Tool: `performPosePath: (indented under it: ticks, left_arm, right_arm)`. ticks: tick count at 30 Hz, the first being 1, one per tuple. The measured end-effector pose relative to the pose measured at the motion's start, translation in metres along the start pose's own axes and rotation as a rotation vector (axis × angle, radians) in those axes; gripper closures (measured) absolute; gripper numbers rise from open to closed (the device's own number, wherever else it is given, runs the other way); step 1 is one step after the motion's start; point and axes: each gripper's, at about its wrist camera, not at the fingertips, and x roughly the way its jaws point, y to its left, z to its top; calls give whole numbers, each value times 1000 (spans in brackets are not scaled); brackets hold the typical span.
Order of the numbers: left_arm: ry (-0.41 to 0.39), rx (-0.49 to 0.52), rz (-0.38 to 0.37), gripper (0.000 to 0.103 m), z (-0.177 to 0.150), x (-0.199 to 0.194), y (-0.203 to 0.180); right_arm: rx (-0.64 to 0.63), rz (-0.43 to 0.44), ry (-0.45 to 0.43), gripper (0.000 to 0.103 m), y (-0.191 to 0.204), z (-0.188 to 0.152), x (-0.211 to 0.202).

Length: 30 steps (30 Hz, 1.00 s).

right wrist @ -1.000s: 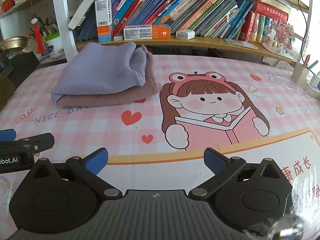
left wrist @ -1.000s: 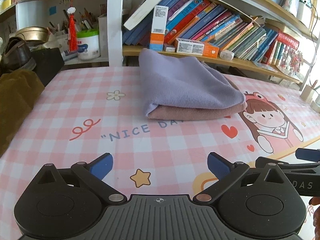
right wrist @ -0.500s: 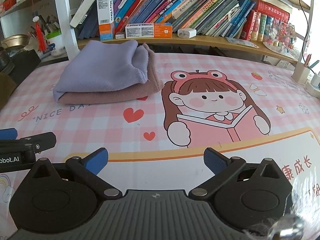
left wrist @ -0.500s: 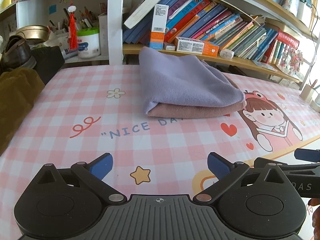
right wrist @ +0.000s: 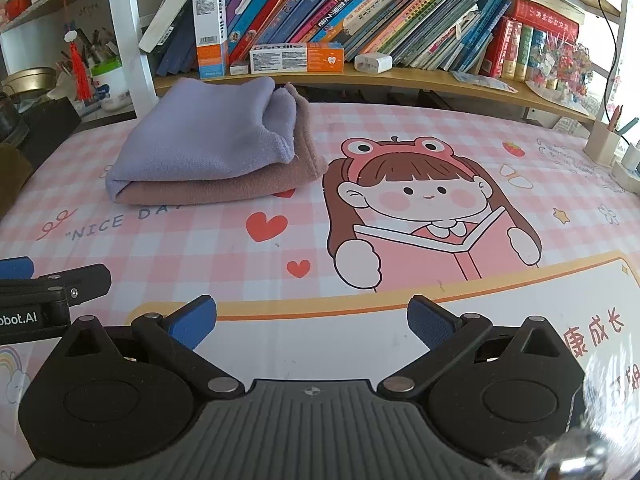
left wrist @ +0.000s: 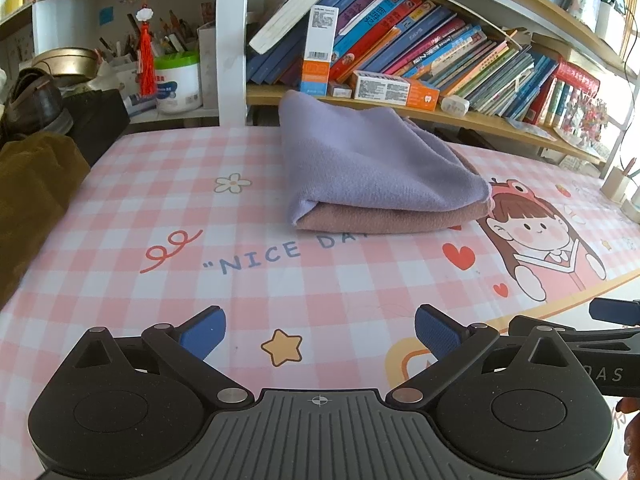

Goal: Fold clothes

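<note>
A folded lilac cloth (left wrist: 368,168) lies on top of a folded dusty-pink cloth (left wrist: 384,222) on the pink checked table mat (left wrist: 160,208), near the bookshelf. The same stack shows in the right wrist view, lilac (right wrist: 200,140) over pink (right wrist: 224,190). My left gripper (left wrist: 319,334) is open and empty, low over the mat well in front of the stack. My right gripper (right wrist: 312,320) is open and empty, also well short of the stack and to its right. Each gripper's side shows in the other's view.
A bookshelf (left wrist: 440,60) with books and boxes runs along the back. A brown garment (left wrist: 28,200) lies at the mat's left edge, with a shoe (left wrist: 28,104) behind it. A pen holder (right wrist: 600,144) stands at the far right.
Both grippers have drawn slightly back and tilted, so the cloth stack sits a little farther off in both views. The jaws stay open and the cloths have not moved.
</note>
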Motion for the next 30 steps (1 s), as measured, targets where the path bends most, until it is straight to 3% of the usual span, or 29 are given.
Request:
performPosePath:
  ticks: [30]
  left_arm:
    - [19,-4,6,0,-1,1,1]
  right_arm:
    - [-3,-3,19,0,0,-1,4]
